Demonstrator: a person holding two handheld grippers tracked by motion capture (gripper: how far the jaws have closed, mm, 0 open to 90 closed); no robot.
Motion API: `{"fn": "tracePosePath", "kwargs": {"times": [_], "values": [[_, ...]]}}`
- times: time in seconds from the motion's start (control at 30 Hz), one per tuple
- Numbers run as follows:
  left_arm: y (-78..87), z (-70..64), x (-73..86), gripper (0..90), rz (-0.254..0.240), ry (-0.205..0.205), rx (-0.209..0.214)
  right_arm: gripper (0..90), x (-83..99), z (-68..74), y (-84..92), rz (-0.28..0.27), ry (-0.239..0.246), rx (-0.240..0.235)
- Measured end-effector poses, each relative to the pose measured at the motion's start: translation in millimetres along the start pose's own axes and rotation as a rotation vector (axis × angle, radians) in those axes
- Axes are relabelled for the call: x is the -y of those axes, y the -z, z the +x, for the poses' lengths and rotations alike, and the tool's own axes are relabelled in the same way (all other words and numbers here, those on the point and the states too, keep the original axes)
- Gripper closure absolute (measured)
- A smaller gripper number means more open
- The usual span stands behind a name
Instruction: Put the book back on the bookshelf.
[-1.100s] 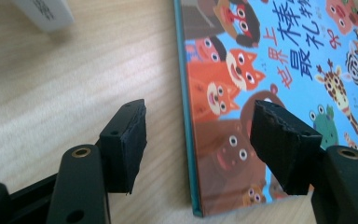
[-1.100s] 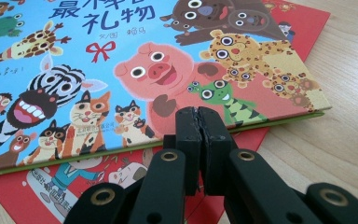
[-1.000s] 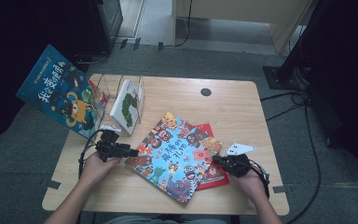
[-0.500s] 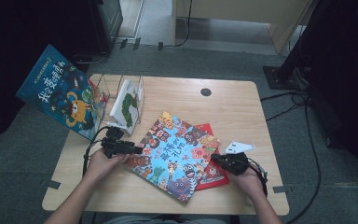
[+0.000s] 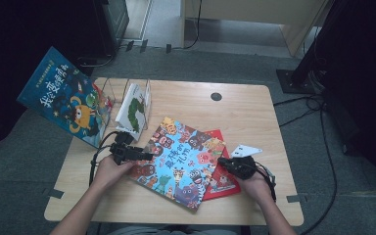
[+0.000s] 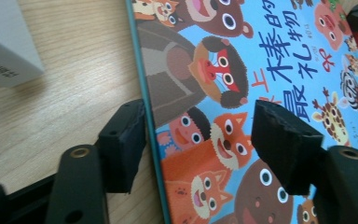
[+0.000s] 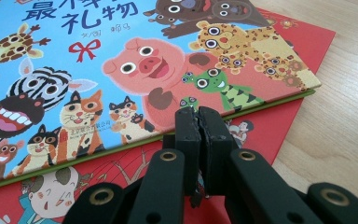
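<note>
Jaws apart, my left gripper (image 6: 196, 144) straddles the edge of the blue animal-covered picture book (image 5: 178, 161), which lies on a red book (image 7: 279, 123) mid-table. Right gripper (image 7: 198, 116) is closed, empty. I'd slide one pad beneath, then pinch.

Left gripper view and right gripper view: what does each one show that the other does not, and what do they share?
The left gripper view alone shows the left gripper with open jaws astride the blue animal book's teal edge, and a white book's corner. The right gripper view alone shows the right gripper with shut jaws, resting on the red book beneath the blue one. Both share the blue animal book and the wooden table.
</note>
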State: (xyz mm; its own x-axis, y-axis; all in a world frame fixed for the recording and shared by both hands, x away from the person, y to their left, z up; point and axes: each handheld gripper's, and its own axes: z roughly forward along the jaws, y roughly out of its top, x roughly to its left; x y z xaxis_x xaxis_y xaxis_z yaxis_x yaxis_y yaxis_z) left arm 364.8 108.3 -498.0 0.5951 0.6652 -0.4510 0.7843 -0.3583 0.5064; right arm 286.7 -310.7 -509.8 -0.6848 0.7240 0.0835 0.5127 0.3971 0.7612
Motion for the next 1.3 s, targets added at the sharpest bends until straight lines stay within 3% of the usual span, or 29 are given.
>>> {"fn": "tracePosePath", "kwargs": {"times": [0.17,0.4,0.5,0.57,0.63,0.73,0.87,0.9,0.93,0.97,1.0,1.07,1.1,1.2,1.3], "values": [[-2.2,-1.9,-2.2,37.8,-0.010,0.030,-0.017,87.3,-0.5,1.3,0.1,0.004,0.008,0.006],[-6.2,-3.7,-8.3,38.5,-0.009,0.036,-0.045,89.6,0.4,10.9,3.0,0.030,0.009,-0.050],[-4.3,-0.6,-8.3,43.7,-0.007,0.079,-0.035,89.8,0.5,11.1,2.5,0.029,-0.004,-0.053],[-3.5,-2.8,-8.3,49.0,0.001,0.067,-0.063,90.0,0.3,9.6,1.8,0.029,-0.041,-0.059],[-1.7,-4.4,-9.9,50.2,0.017,0.084,-0.073,90.0,-0.2,8.9,1.0,0.029,-0.057,-0.062],[1.7,-6.3,-11.1,53.0,0.036,0.098,-0.086,90.0,-0.4,9.2,0.5,0.027,-0.043,-0.062],[14.1,-13.7,-16.1,55.9,0.026,0.080,-0.088,90.0,-0.6,9.1,-0.1,0.025,-0.041,-0.062],[19.5,-11.5,-17.8,66.0,-0.018,0.108,0.131,90.0,-0.8,8.9,-0.5,0.023,-0.042,-0.060],[22.4,-15.5,-22.2,70.5,-0.072,0.178,0.309,90.0,-0.9,9.2,-1.8,0.015,-0.046,-0.064],[24.2,-28.3,-29.5,68.2,-0.070,0.160,0.308,90.0,-1.9,10.7,-3.7,0.012,-0.046,-0.068],[25.1,-47.4,-38.3,65.9,-0.032,0.075,0.232,90.0,-3.6,13.4,-5.6,0.014,-0.031,-0.068],[25.1,-60.2,-43.8,57.2,0.000,0.040,0.200,90.0,-5.8,20.8,-8.1,0.021,0.041,-0.071],[25.6,-61.0,-43.4,54.4,0.002,0.035,0.191,89.9,-5.2,22.1,-8.0,0.017,0.070,-0.072],[26.8,-52.9,-37.3,56.1,0.006,0.029,0.131,89.5,-3.2,19.4,-6.5,0.012,0.055,-0.084],[28.0,-44.6,-31.9,54.9,0.011,0.021,0.080,89.5,-4.0,20.8,-6.5,0.017,0.077,-0.075]]}}
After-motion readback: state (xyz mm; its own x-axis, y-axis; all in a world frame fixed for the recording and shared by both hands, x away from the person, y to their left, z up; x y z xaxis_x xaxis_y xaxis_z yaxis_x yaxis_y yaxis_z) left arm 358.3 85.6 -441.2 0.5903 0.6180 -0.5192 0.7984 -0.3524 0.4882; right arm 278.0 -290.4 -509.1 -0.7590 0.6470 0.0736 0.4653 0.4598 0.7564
